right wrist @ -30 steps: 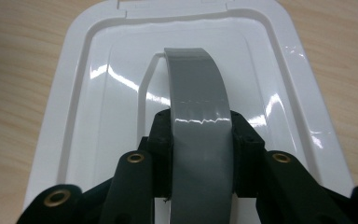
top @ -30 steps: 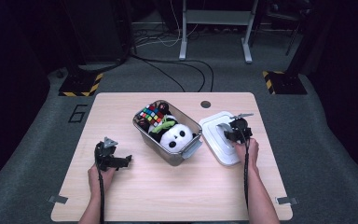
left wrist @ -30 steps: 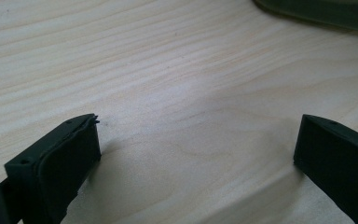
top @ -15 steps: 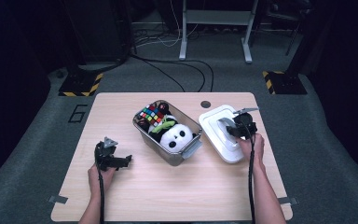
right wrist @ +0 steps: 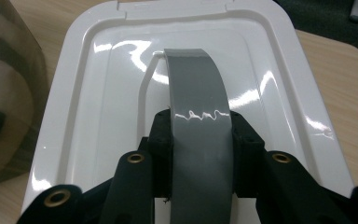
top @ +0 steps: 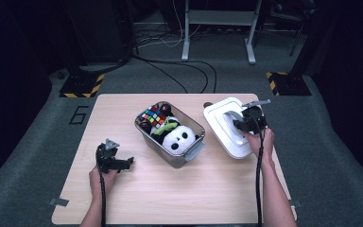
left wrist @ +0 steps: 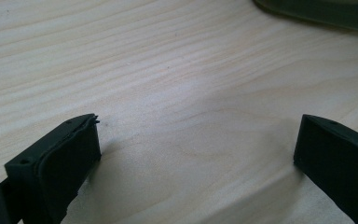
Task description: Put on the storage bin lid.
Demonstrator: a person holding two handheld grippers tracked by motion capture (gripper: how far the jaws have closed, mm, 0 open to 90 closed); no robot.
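Observation:
A white plastic lid (top: 227,124) with a grey arched handle (right wrist: 198,107) sits at the table's right side, tilted up a little. My right gripper (top: 242,122) is shut on that grey handle, its black jaws pressing both edges of the strap (right wrist: 200,140). A clear grey bin (top: 170,135) in the middle of the table holds a panda plush (top: 179,138), a colourful puzzle cube (top: 153,116) and a green item. My left gripper (top: 120,163) rests low over bare wood at the left, jaws wide apart with nothing between them (left wrist: 196,140).
The light wooden table (top: 123,198) has bare room in front and at the left. The bin's edge (right wrist: 4,93) lies just left of the lid. Grey carpet, cables and desk legs lie beyond the far edge.
My right gripper has lifted the lid by its handle and shifted it slightly right and away from the bin. The left gripper has stayed in place.

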